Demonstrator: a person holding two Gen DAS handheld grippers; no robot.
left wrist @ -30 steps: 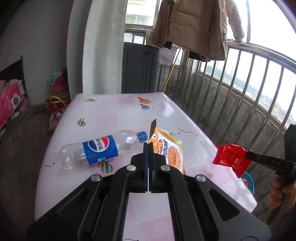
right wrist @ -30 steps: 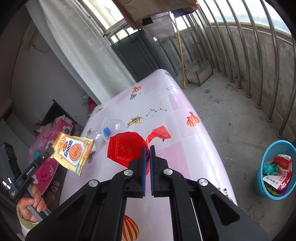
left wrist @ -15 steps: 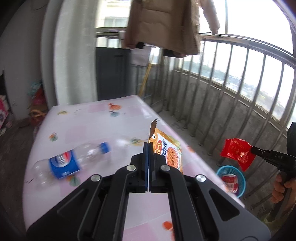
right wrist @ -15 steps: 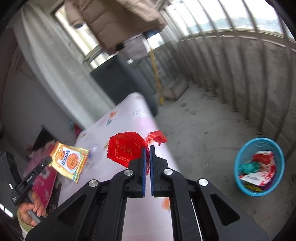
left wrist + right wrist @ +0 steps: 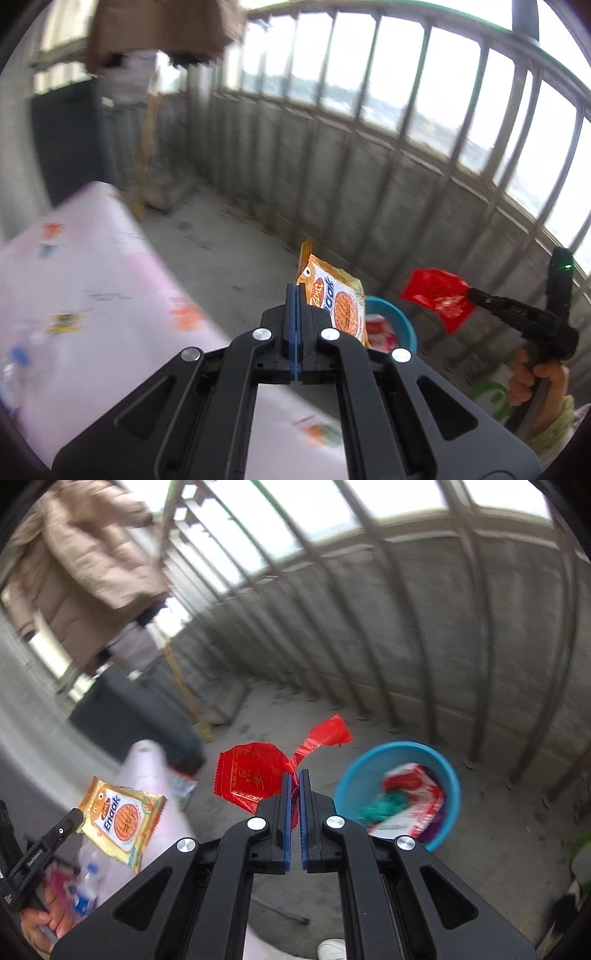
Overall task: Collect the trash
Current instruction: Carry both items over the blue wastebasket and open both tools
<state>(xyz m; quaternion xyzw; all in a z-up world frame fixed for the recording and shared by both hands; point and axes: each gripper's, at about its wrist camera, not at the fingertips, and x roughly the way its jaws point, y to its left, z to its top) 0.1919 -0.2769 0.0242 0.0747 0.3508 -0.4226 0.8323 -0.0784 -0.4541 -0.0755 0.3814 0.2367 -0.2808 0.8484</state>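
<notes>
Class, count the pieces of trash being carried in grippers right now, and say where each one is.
2. The orange snack packet is pinched in the left gripper; the red wrapper is pinched in the right gripper, near the blue bin.

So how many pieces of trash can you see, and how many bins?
Wrappers held in grippers: 2, the orange snack packet and the red wrapper
Bottles on the table: 1, the bottle
Bins: 1, the blue bin, with more trash inside, too blurred to count
Total: 4
</notes>
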